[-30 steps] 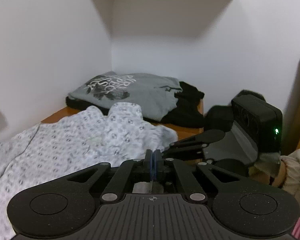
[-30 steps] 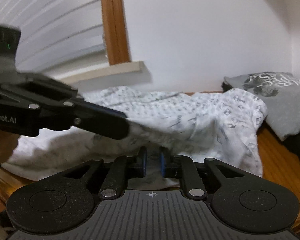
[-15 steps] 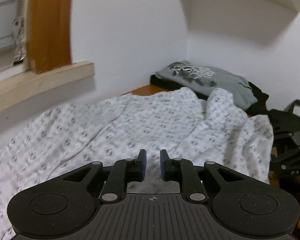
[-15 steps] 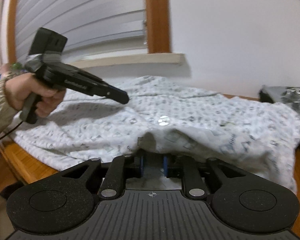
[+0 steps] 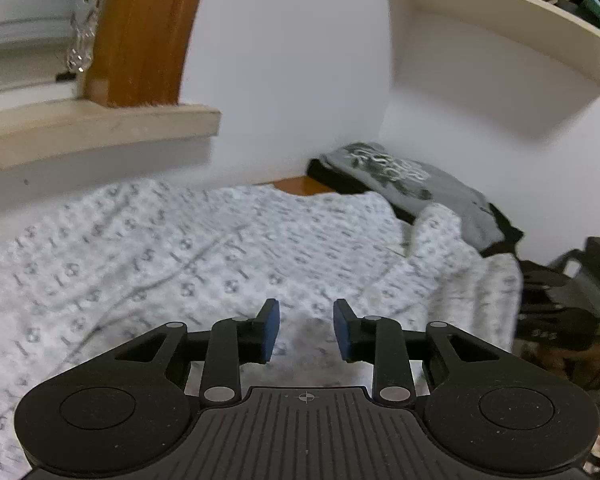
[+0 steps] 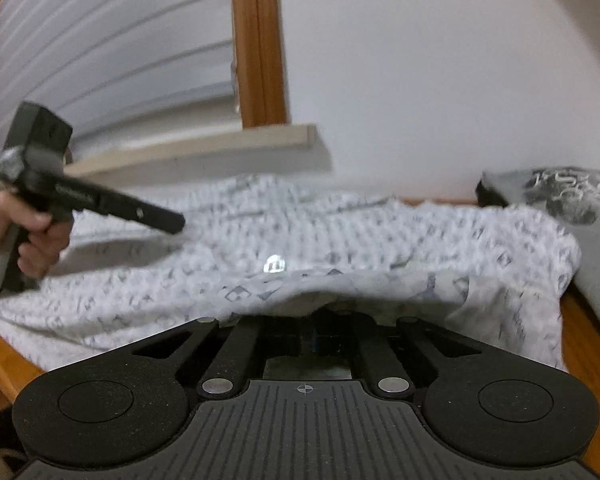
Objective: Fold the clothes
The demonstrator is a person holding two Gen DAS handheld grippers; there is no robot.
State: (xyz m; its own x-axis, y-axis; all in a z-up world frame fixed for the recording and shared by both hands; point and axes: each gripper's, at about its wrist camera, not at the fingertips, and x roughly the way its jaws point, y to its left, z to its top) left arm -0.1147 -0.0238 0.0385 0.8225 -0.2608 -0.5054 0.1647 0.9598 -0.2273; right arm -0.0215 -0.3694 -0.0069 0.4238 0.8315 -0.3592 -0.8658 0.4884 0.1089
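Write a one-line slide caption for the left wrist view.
Left gripper open above a white patterned garment spread out on the wooden surface, with a folded grey printed T-shirt in the corner.

White garment with small grey print, grey graphic shirt, orange-brown wooden table.

Left gripper agape — right gripper hidden.

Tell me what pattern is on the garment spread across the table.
The garment is white with small grey repeating motifs, clearest in the left wrist view.
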